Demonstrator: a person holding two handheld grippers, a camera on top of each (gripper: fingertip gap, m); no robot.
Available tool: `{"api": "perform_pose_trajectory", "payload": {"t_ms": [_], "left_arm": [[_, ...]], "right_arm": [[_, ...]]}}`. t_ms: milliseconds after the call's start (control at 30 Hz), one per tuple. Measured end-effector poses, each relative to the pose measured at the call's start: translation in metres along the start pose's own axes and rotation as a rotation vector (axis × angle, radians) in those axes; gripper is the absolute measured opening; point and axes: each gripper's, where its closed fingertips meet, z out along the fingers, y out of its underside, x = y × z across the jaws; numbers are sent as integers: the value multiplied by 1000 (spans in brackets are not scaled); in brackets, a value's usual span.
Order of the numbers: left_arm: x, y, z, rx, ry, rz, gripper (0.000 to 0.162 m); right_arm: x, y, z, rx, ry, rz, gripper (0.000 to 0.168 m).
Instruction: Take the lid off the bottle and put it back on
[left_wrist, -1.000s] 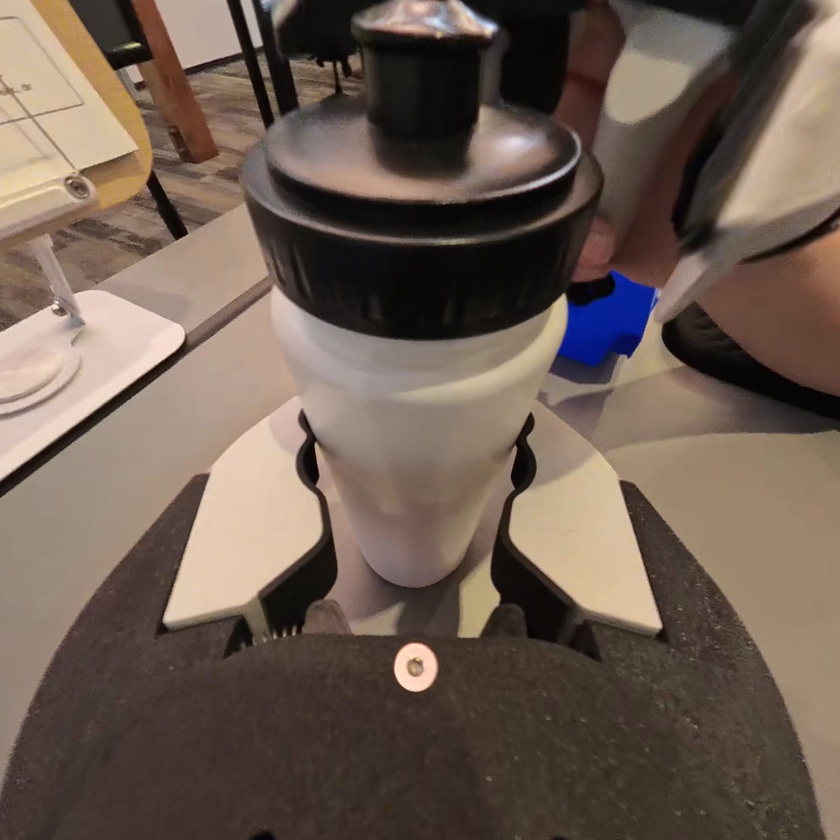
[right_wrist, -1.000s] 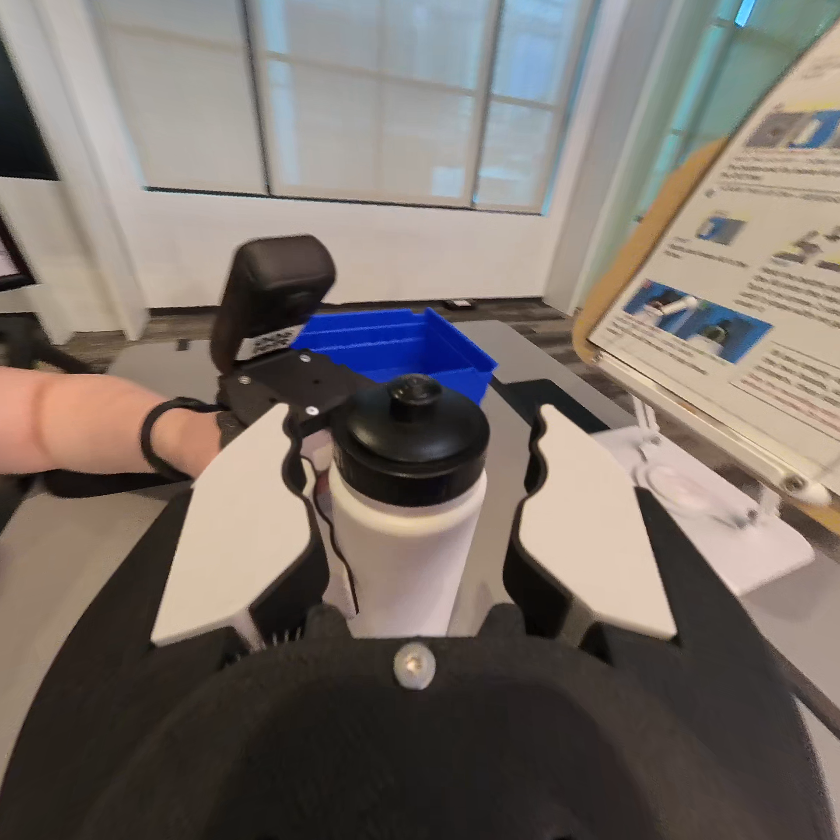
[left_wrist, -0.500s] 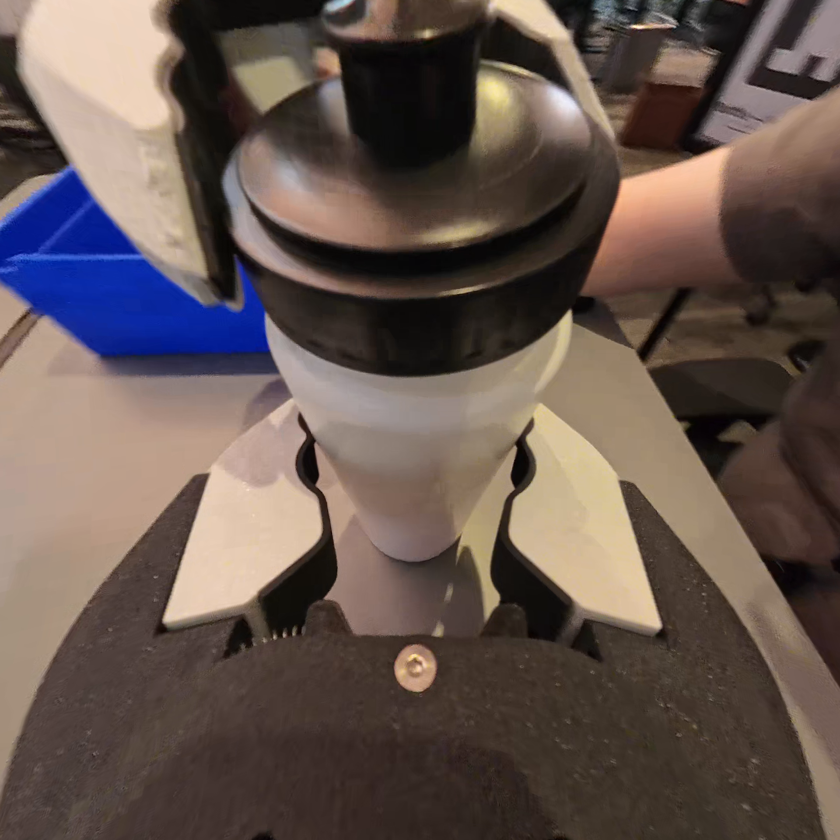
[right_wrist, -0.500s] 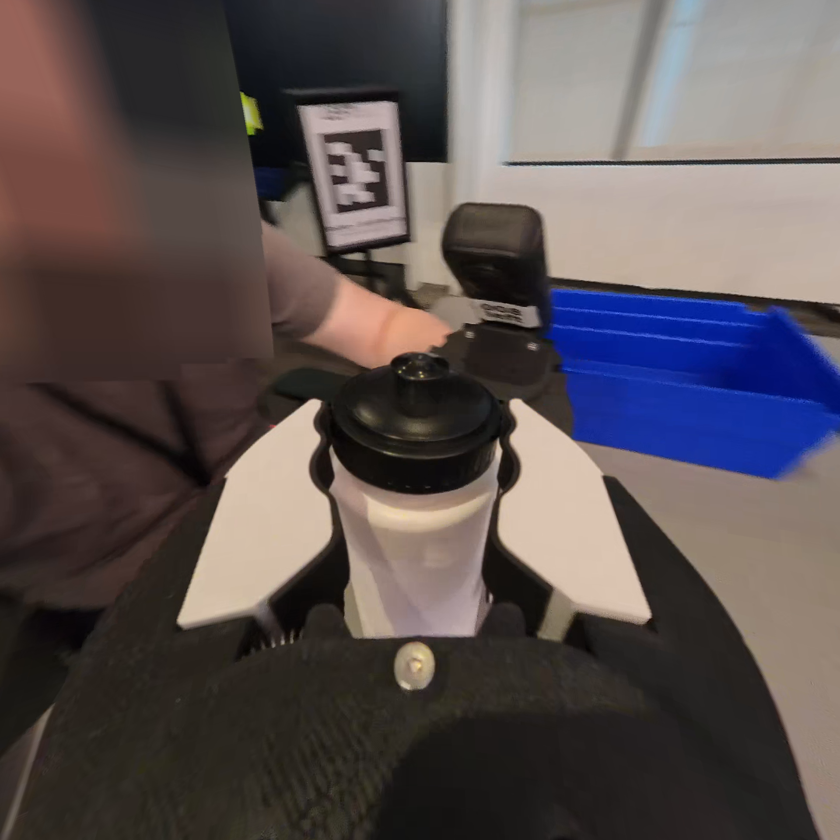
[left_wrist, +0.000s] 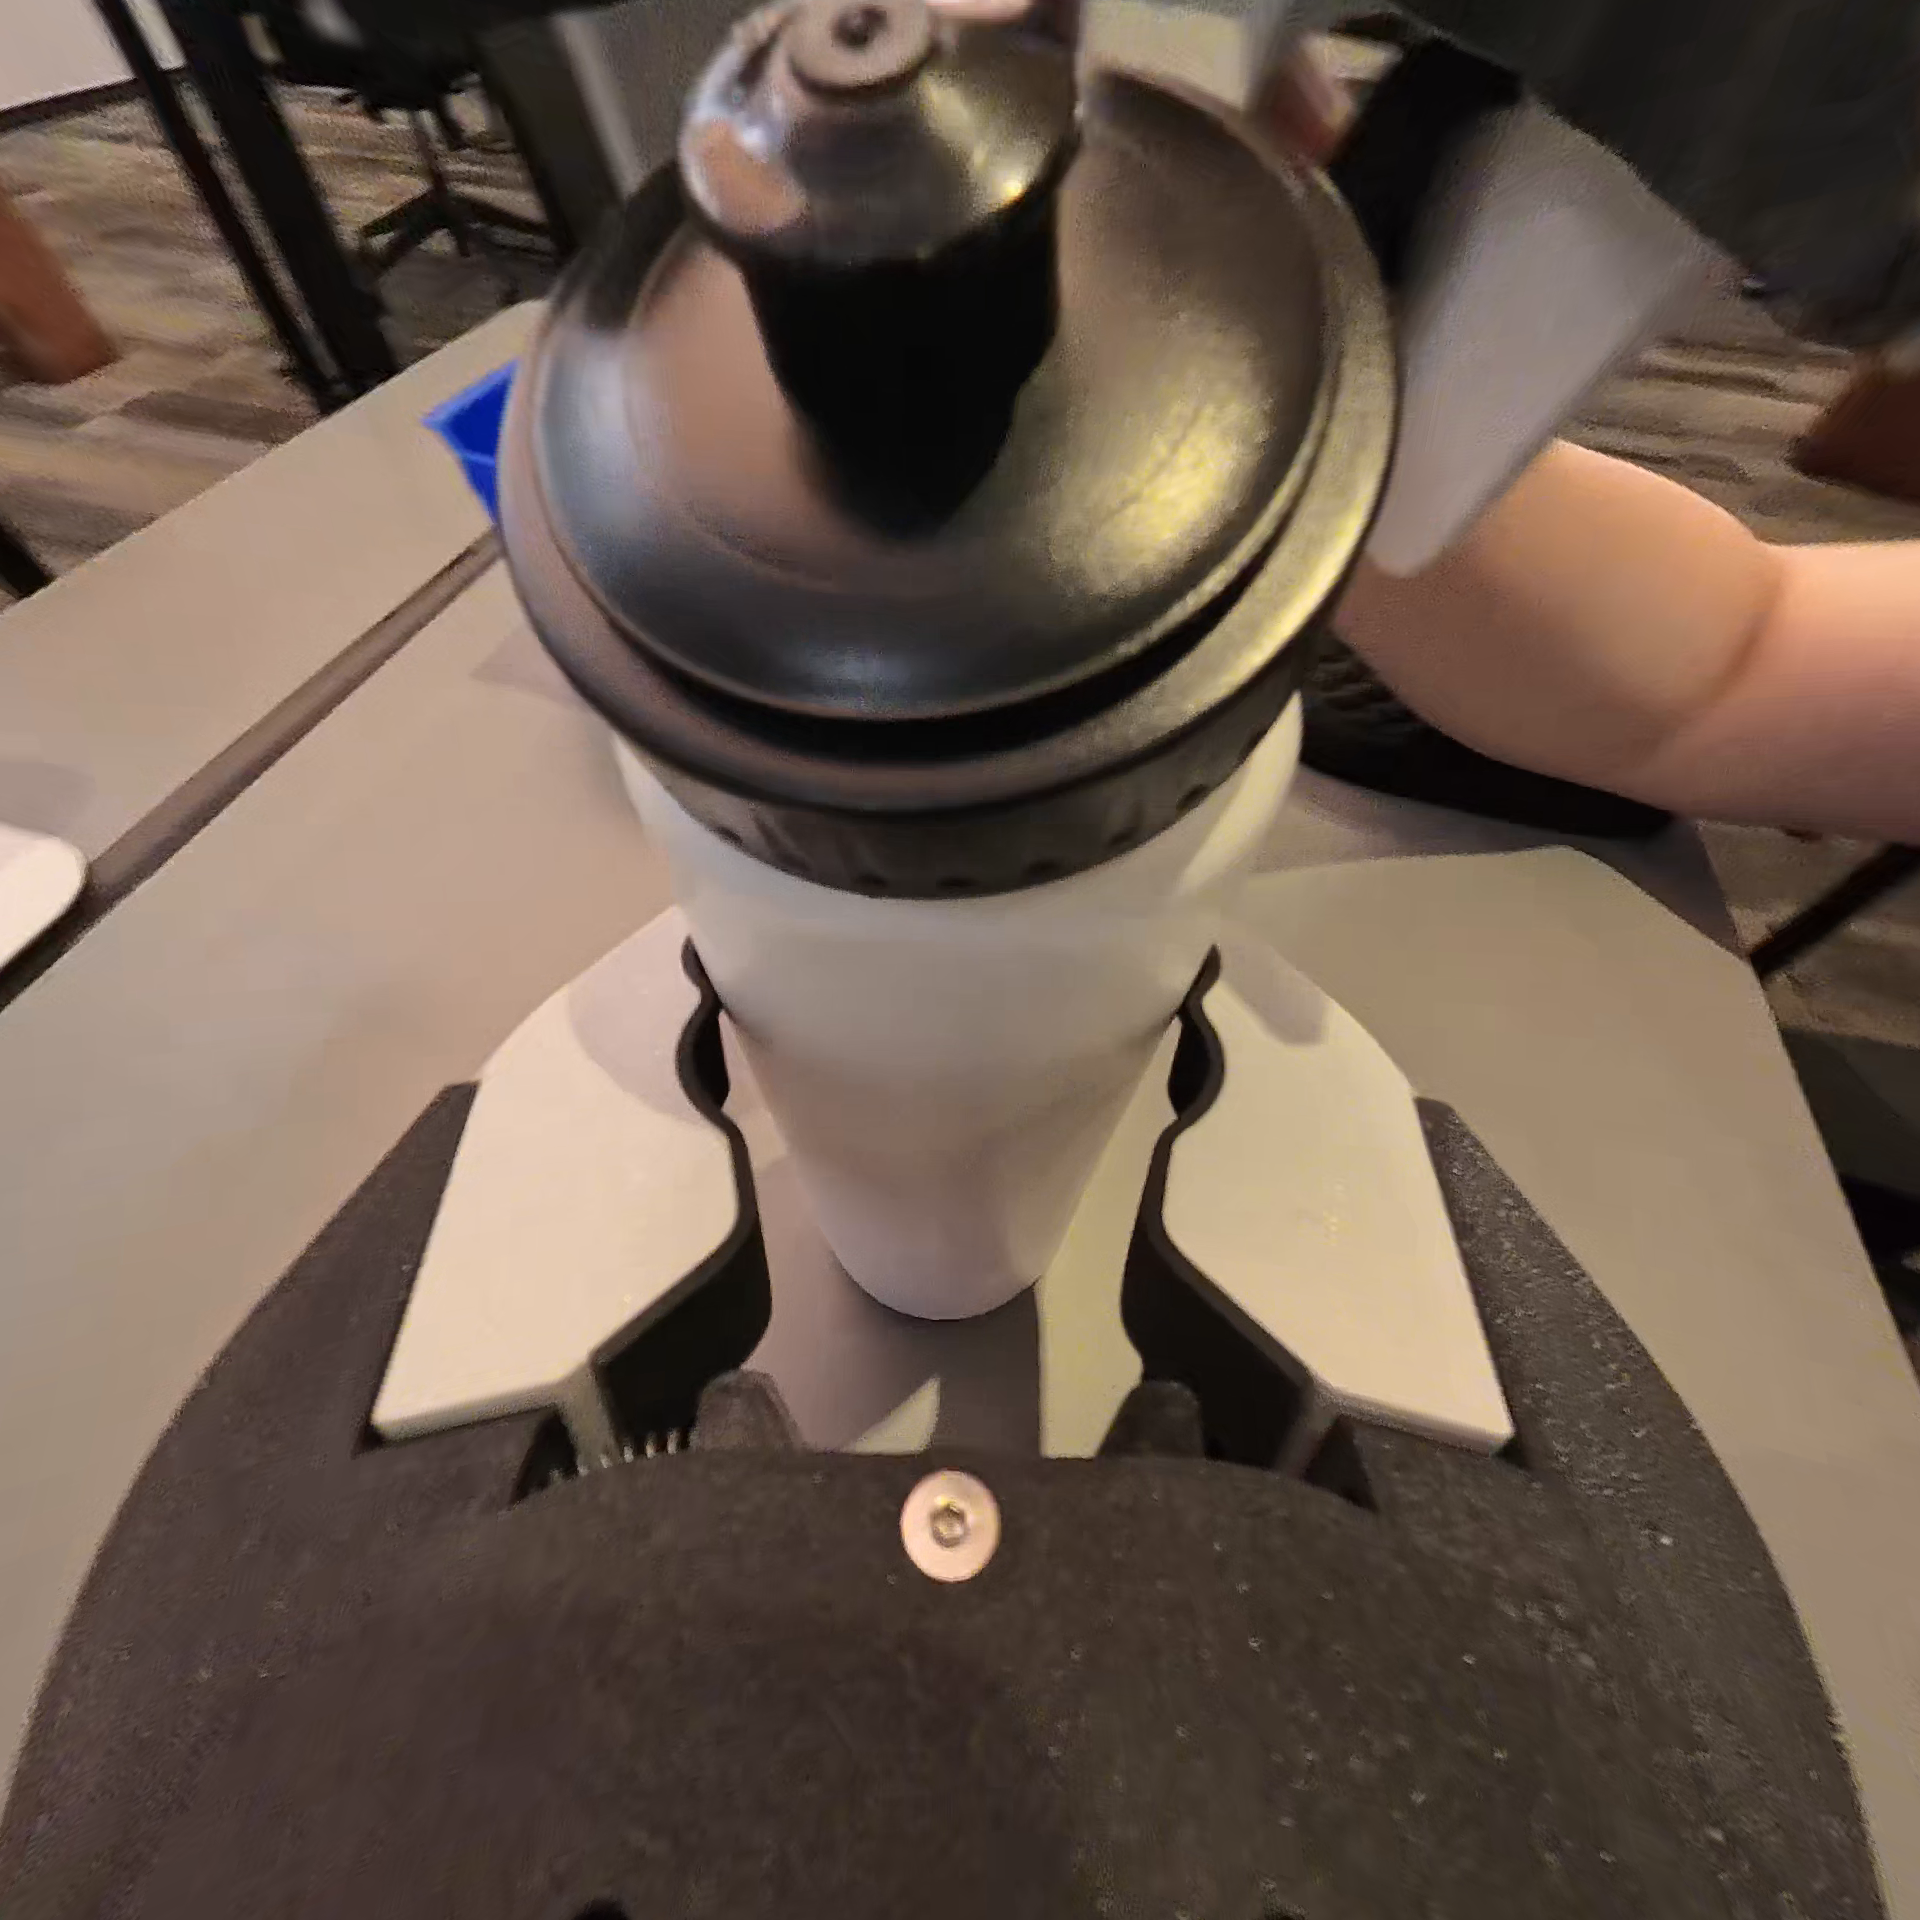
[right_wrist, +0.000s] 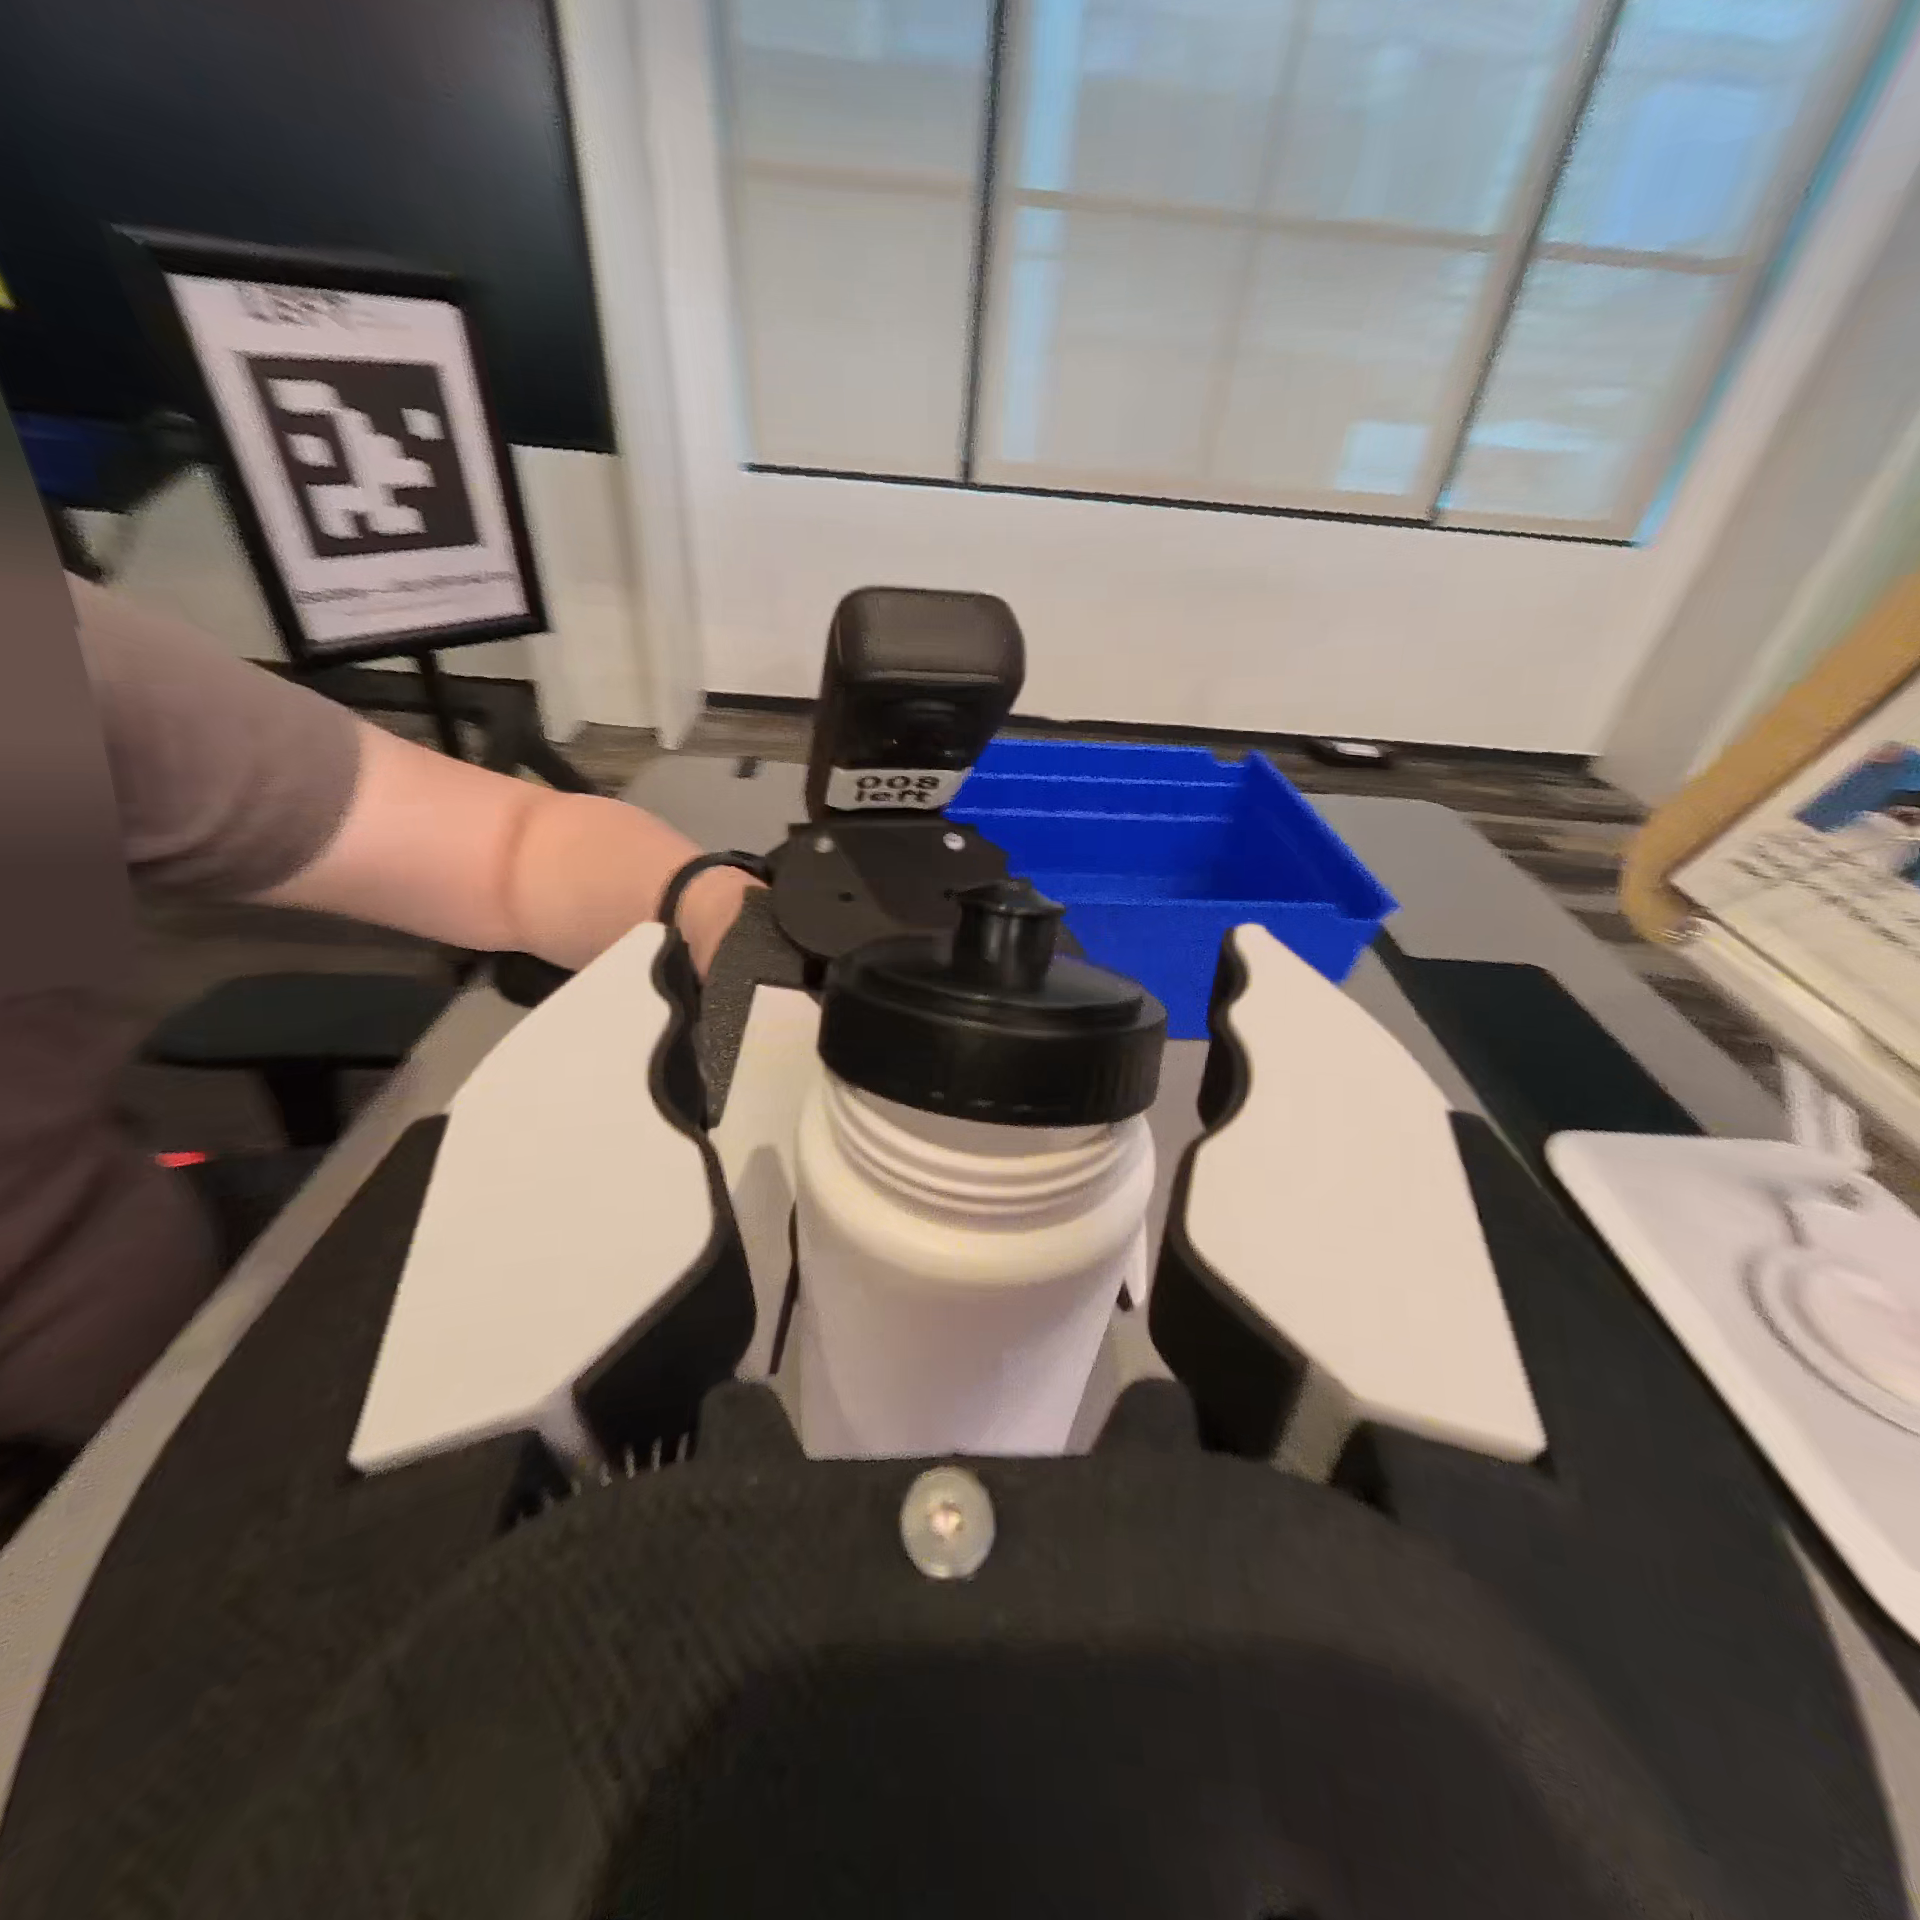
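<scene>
Both grippers noted: left gripper (left_wrist: 940, 1101) clamped on white bottle (left_wrist: 961, 1049) at frame centre, right gripper (right_wrist: 951, 1060) spread wide around part-unscrewed lid (right_wrist: 992, 1034); mid-unscrewing judged, regrip needed next.

two close wrist views facing each other across the shared bottle (left_wrist: 956, 1039) (right_wrist: 966, 1278)

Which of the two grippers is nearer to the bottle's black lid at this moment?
Right. The right gripper has an open finger on either side of the black lid, level with it and apart from it. The left gripper is shut on the white bottle lower down.
</scene>
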Motion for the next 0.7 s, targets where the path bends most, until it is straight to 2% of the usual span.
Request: {"api": "perform_pose_trajectory", "payload": {"t_ms": [133,267,500,567,600,700], "left_arm": [[-13,0,-4,3,-57,-46,85],[-14,1,-3,-5,-76,-34,85],[-15,1,-4,-12,-88,-34,85],[-16,1,-4,-15,-95,-34,85],[-15,2,-3,-20,-95,-26,85],[-14,2,-3,-22,-98,-26,85]], "right_arm": [[3,12,15,-98,86,2,100],[5,14,20,-124,132,23,99],[9,15,18,-141,152,47,82],[11,17,17,-159,178,1,78],[12,16,17,-169,199,-41,69],[10,16,15,-215,218,-108,67]]}}
